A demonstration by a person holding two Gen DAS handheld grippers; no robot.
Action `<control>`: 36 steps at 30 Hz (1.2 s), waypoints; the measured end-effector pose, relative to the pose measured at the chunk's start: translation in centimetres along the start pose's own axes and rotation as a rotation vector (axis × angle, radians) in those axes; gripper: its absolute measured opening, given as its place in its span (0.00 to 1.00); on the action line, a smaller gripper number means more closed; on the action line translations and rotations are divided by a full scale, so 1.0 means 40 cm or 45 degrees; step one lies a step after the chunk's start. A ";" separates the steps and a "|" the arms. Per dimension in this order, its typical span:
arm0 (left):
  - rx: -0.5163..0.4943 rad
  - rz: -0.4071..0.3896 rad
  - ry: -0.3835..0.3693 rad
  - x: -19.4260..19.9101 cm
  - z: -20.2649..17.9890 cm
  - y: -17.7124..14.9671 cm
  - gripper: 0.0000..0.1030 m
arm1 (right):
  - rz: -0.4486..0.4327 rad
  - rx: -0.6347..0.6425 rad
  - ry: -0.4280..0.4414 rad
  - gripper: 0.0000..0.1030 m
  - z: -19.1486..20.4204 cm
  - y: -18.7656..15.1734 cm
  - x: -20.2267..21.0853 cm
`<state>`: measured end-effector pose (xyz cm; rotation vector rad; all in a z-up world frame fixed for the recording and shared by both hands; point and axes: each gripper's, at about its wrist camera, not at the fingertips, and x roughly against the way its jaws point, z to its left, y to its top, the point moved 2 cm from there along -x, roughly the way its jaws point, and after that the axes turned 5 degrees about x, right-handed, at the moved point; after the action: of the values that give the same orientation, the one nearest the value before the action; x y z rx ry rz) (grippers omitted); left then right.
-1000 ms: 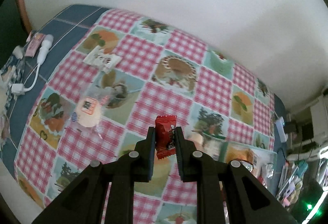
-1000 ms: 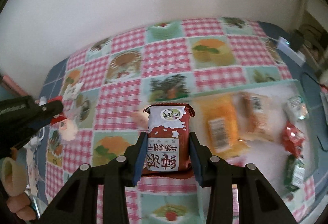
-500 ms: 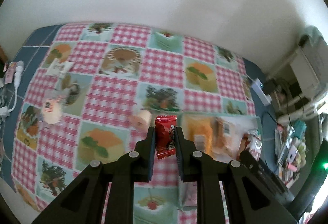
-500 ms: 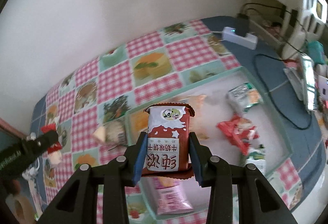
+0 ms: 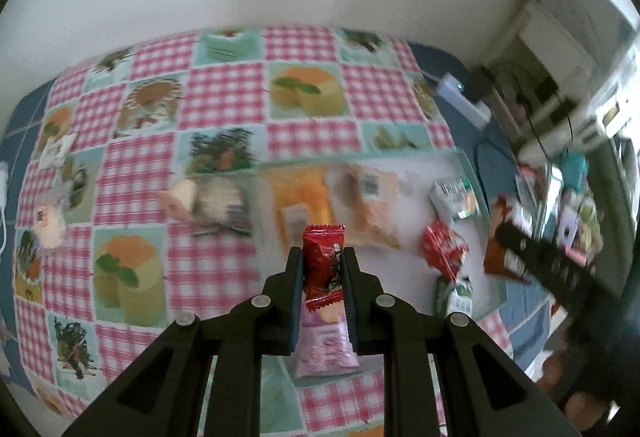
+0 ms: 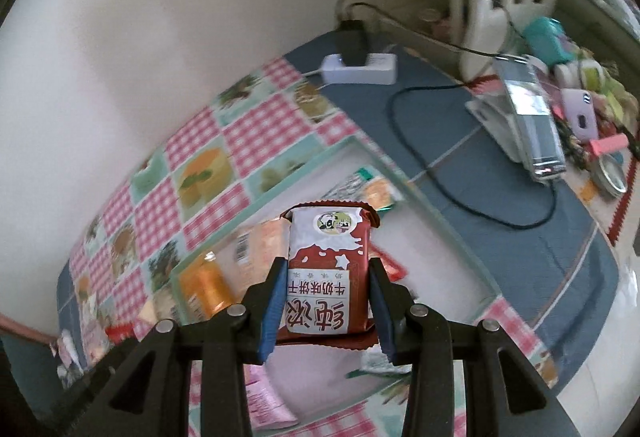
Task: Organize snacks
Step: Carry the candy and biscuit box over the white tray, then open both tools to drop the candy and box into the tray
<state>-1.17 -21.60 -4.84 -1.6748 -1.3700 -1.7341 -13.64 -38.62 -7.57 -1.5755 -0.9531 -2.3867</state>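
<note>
Both packets held over the tray, ready to set down.

My left gripper (image 5: 322,269) is clenched on a small red sachet (image 5: 322,263), light, crinkly, slick, held mid-body; my right gripper (image 6: 328,301) clamps a biscuit pack (image 6: 329,269), stiffer but crushable, by its sides. Below, centre frame, the pale tray (image 6: 452,233) already holds loose snacks. It sits on a checked cloth (image 5: 224,101) over the blue desk (image 6: 520,257), white wall behind, clutter at right.
</note>
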 end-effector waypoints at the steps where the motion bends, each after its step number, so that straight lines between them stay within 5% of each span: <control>1: -0.018 0.011 -0.001 -0.007 -0.013 -0.007 0.18 | 0.002 -0.008 -0.017 0.41 -0.014 0.004 -0.005; 17: -0.082 0.199 0.015 -0.135 -0.102 -0.062 0.20 | 0.174 -0.083 -0.177 0.41 -0.145 -0.002 -0.136; 21: -0.028 0.244 -0.001 -0.155 -0.082 -0.065 0.57 | 0.201 -0.097 -0.174 0.41 -0.145 -0.003 -0.148; 26: 0.034 0.257 0.019 -0.165 -0.050 -0.060 0.58 | 0.199 -0.096 -0.182 0.42 -0.140 -0.001 -0.144; 30: 0.095 0.257 0.062 -0.170 -0.016 -0.054 0.75 | 0.225 -0.095 -0.187 0.43 -0.137 -0.004 -0.151; 33: 0.154 0.255 0.093 -0.170 0.017 -0.047 0.78 | 0.245 -0.085 -0.204 0.63 -0.134 -0.005 -0.157; 36: 0.233 0.243 0.127 -0.171 0.061 -0.040 0.86 | 0.251 -0.077 -0.211 0.67 -0.129 -0.005 -0.157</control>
<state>0.44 -21.29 -12.10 -1.5433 -1.2396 -1.5162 -14.95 -42.80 -14.41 -1.8203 -0.7190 -2.1992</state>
